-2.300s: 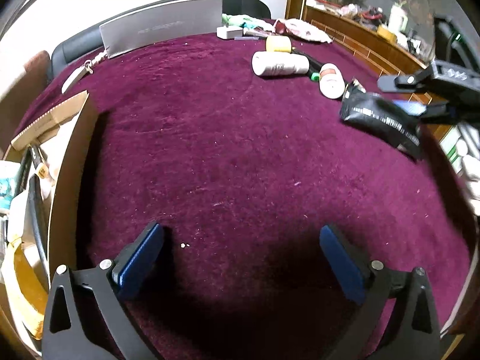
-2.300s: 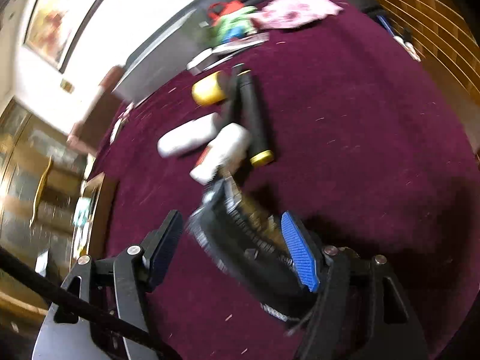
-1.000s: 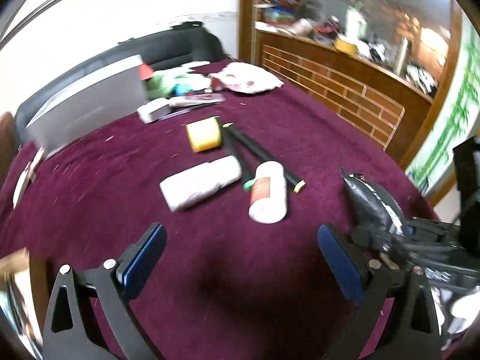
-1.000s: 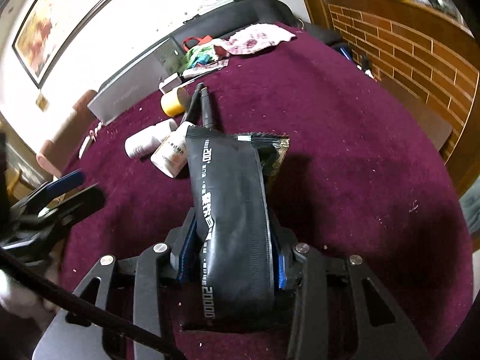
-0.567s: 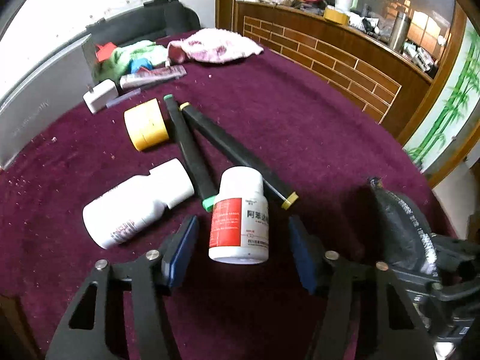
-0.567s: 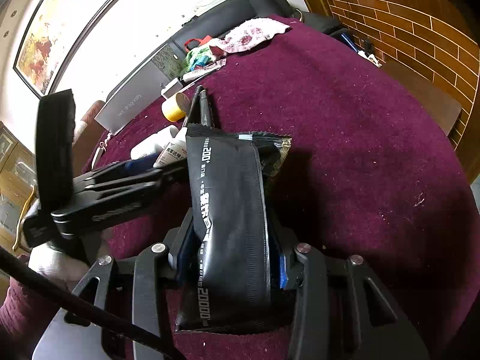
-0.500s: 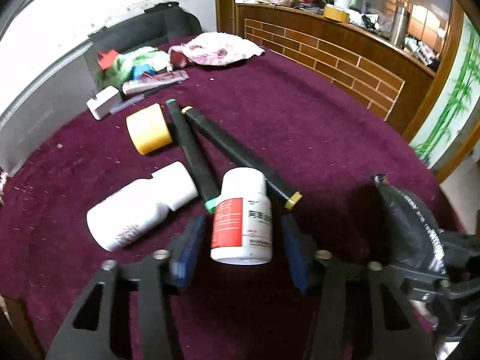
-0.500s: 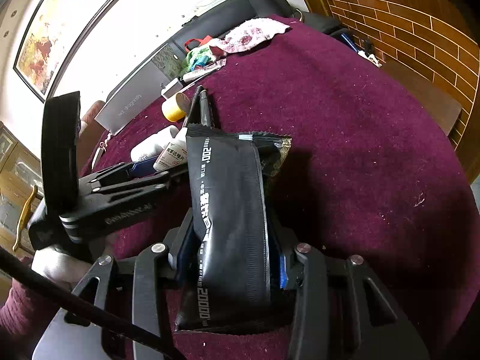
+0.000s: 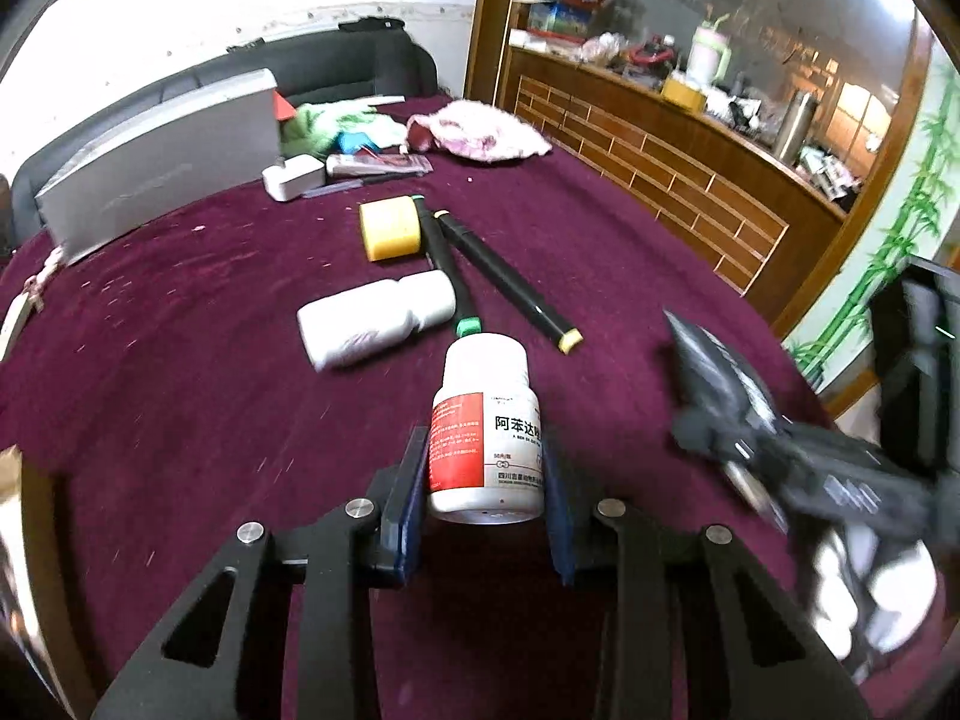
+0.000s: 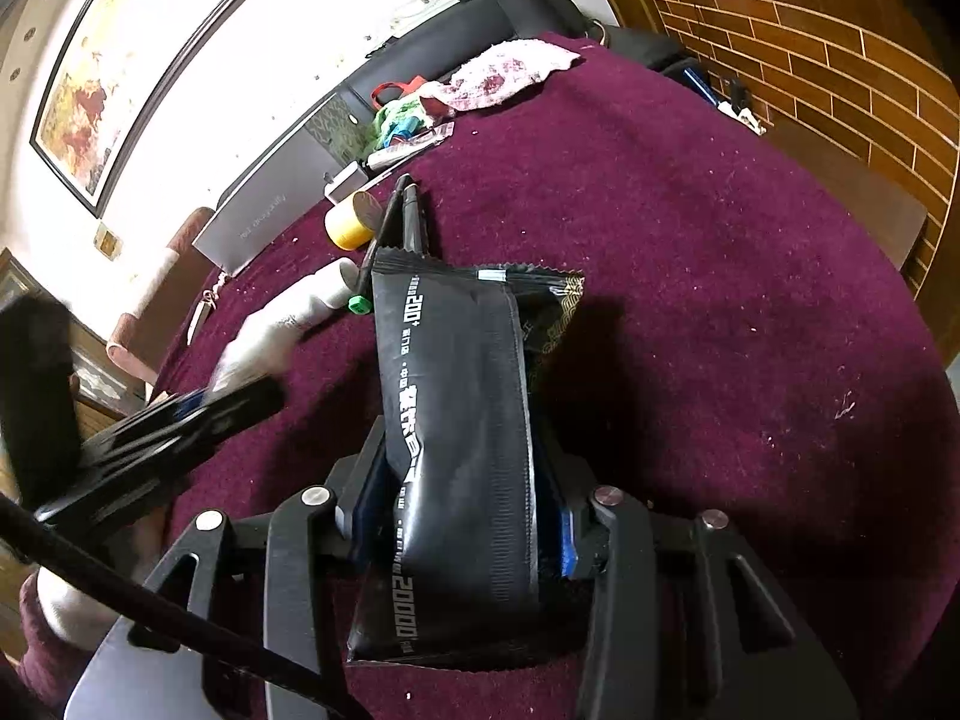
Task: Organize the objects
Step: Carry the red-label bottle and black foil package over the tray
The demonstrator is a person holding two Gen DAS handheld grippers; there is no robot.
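Left wrist view: my left gripper [image 9: 485, 480] clamps the white red-labelled pill bottle [image 9: 487, 427] — long axis pointing ahead, above the maroon-clothed table [image 9: 180, 396]. My right gripper [image 10: 459, 516] grips the black foil pouch [image 10: 459, 420].

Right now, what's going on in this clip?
A person is tidying a cluttered maroon table with two handheld grippers. The left gripper is clamped on a white medicine bottle with a red label; the right gripper grips a black pouch. Another white bottle, two markers and yellow tape lie on the table.
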